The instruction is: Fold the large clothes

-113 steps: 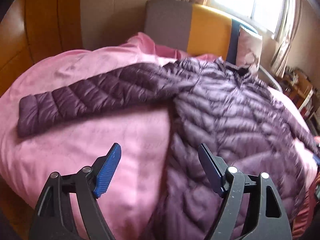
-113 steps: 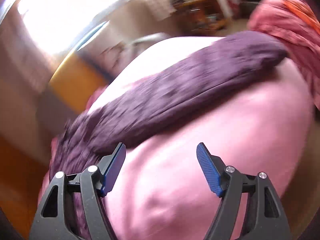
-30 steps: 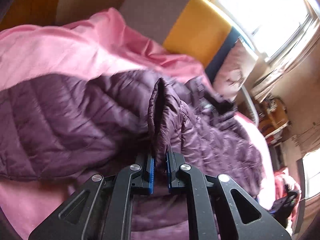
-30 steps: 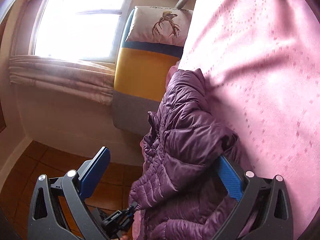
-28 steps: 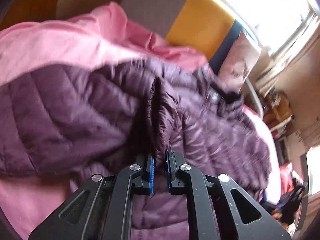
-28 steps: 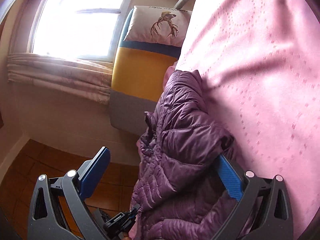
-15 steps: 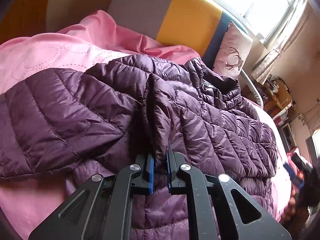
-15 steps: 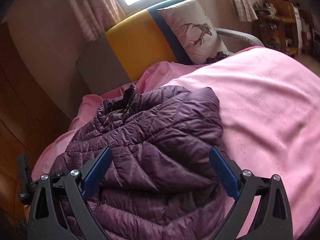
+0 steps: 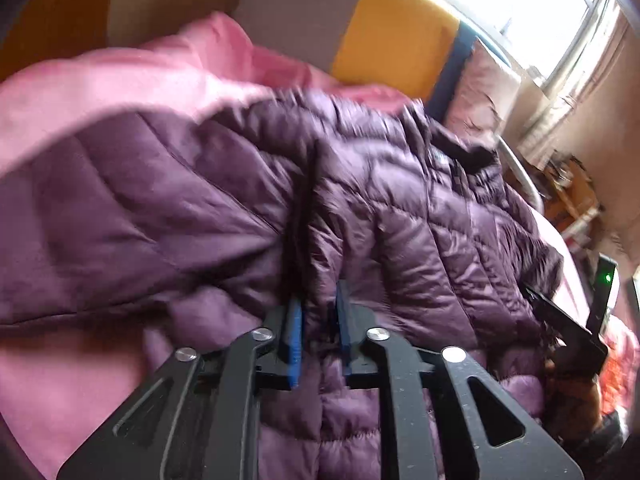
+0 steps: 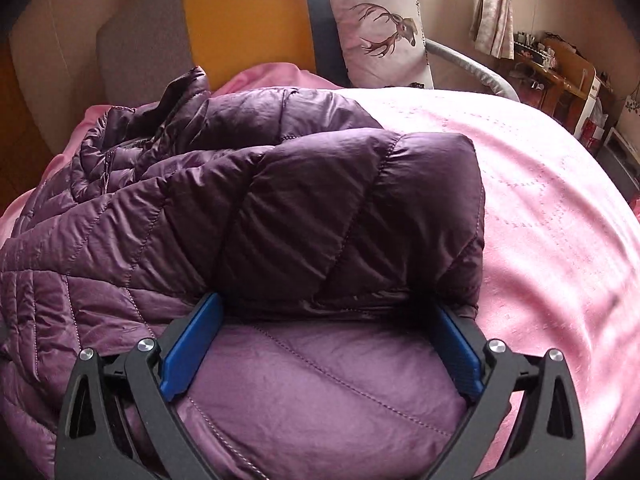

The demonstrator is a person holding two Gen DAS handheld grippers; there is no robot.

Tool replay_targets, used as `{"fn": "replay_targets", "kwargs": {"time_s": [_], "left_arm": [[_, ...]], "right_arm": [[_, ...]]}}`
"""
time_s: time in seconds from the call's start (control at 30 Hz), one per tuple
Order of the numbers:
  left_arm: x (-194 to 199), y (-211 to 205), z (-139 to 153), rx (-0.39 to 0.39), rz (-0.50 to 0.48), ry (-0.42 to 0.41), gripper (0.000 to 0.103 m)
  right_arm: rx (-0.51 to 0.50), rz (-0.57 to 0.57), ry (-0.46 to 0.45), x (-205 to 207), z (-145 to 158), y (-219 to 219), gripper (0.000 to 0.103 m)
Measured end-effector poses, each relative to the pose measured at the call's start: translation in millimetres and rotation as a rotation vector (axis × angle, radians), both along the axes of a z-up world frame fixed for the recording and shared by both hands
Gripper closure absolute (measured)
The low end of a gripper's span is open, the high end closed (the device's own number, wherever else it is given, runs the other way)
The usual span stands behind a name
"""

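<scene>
Left wrist view: left gripper (image 9: 318, 334) pinches a jacket (image 9: 400, 220) ridge running straight ahead; right gripper (image 10: 320, 350), wide, straddles the folded sleeve (image 10: 360, 216).

Pink bedspread (image 10: 560, 208) covers bed; headboard (image 10: 248, 20) behind in grey, yellow, blue panels; deer pillow (image 10: 380, 28) leans on it; curtain (image 10: 492, 8) at window; cluttered wooden shelf (image 10: 560, 68) far right; grey rail (image 10: 472, 72) beside pillow.
</scene>
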State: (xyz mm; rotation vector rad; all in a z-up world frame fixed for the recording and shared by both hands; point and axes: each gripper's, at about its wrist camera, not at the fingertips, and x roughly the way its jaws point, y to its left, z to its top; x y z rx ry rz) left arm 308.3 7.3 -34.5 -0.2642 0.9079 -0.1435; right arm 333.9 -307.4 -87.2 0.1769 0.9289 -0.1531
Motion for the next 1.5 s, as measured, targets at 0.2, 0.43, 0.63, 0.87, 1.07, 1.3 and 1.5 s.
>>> {"fn": "replay_targets", "kwargs": {"time_s": [0.2,0.43,0.63,0.87,1.07,1.3,1.5], "left_arm": [[2.5,-14.4,47.9,0.035,-0.048,-0.148,0.084],[63.2,-35.8,5.7,0.017,-0.086,0.015,0.084],[62.9,-9.6,-34.5,-0.105,-0.041,0.027,0.1],[50.1,-3.0,-16.1,-0.1,-0.04,0.048,0.099],[-11.7,35.9,12.3,-0.08,0.04,0.019,0.099],[-84.7,139.3,-3.2,-0.127,0.288,0.075,0.072],[-138.2,239.4,-1.5,-0.213,0.566,0.024,0.038]], "right_arm": [[-0.022,0.005,0.001,-3.5,2.5,2.8,0.002],[-0.017,0.007,-0.004,-6.7,4.8,5.1,0.002],[-0.022,0.015,-0.004,-6.6,5.6,6.3,0.002],[-0.027,0.013,-0.005,-6.4,5.6,8.4,0.002],[-0.044,0.008,-0.001,-6.0,8.4,12.0,0.002],[-0.003,0.053,-0.056,-33.3,49.3,31.2,0.002],[0.058,0.197,-0.093,-83.0,67.5,85.0,0.002]]}}
